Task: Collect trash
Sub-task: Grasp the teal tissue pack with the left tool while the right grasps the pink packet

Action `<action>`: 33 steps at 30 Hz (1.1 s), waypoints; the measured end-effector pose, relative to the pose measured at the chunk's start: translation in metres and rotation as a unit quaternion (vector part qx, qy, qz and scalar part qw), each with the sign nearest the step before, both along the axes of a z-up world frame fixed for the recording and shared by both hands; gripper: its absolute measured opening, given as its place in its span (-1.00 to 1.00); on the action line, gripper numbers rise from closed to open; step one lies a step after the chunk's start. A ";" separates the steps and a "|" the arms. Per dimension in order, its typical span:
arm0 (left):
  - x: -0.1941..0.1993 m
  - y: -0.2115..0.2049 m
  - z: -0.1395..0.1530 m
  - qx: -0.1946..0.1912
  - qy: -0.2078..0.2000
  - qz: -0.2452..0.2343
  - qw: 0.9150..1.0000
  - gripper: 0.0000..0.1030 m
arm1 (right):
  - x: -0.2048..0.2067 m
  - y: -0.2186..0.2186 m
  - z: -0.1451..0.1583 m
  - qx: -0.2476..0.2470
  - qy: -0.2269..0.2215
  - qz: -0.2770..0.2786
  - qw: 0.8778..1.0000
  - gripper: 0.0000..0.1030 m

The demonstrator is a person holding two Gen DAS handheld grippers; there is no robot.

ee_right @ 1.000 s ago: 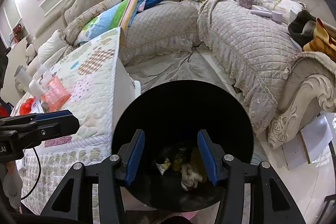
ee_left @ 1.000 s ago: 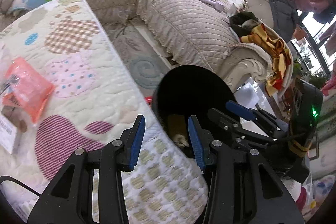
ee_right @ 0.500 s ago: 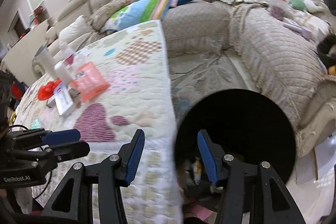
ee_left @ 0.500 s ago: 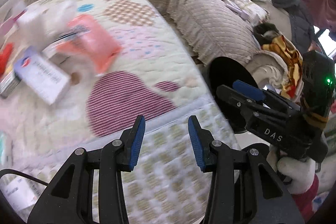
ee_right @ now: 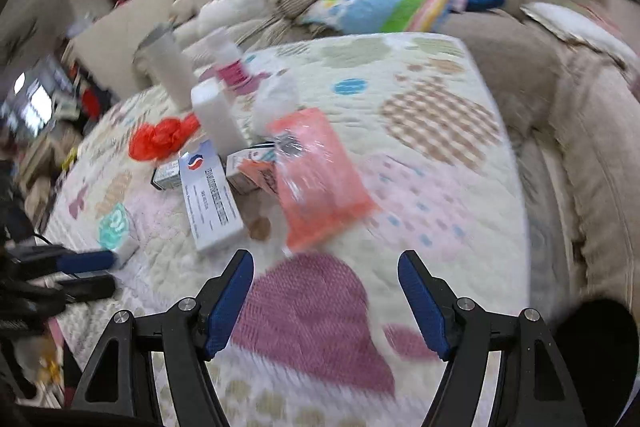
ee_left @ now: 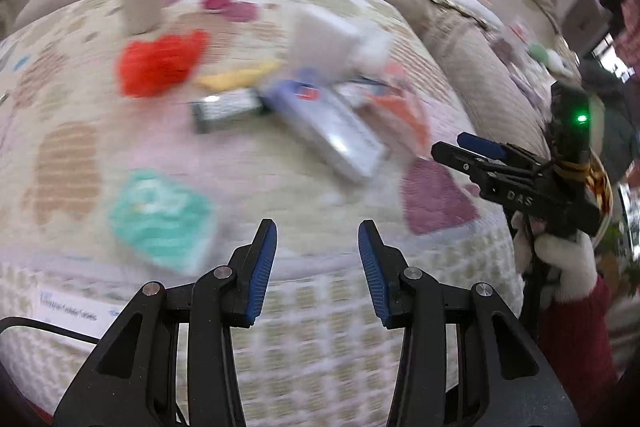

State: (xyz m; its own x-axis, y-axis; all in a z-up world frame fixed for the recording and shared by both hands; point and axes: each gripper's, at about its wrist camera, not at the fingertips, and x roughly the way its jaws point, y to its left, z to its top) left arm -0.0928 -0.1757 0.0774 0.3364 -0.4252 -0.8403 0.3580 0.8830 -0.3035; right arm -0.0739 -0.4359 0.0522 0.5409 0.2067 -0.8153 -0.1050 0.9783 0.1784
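- The quilted table cover [ee_right: 420, 75] fills the space ahead of both sets of jaws; the litter lies in a loose cluster on it, well ahead of the fingertips, and the black bin [ee_right: 596, 343] shows only as a dark edge to the right of the right-hand jaws.
- The orange plastic packet [ee_right: 320, 179] lies straight ahead of the right gripper [ee_right: 324, 303], near but not between its jaws; I judge it light, soft and slippery, so a pinch across one short edge, where the film can bunch, looks safest.
- The long white carton [ee_right: 210, 195] sits ahead and to the left of those jaws, flat on the cover; probably stiff and light, best taken across its narrow width; it carries a red-and-blue mark and lines of print too blurred to read.
- The teal packet [ee_left: 162, 223] lies just ahead and left of the left gripper [ee_left: 316, 267]; likely soft and squashy.
- The red crumpled wrapper [ee_left: 160, 61] is far ahead of both; flimsy, easy to pinch anywhere.
- The right gripper's jaws have just been opening and stand wide apart with nothing between them; the left gripper's jaws stand partly apart, also empty.
- The right gripper's body, seen from the left camera, bears the letters "DAS".
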 end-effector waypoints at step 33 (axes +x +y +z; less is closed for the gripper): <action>0.056 0.019 -0.047 0.042 0.008 0.106 0.993 -0.50 | -0.021 -0.003 0.013 -0.010 -0.050 -0.021 0.998 -0.10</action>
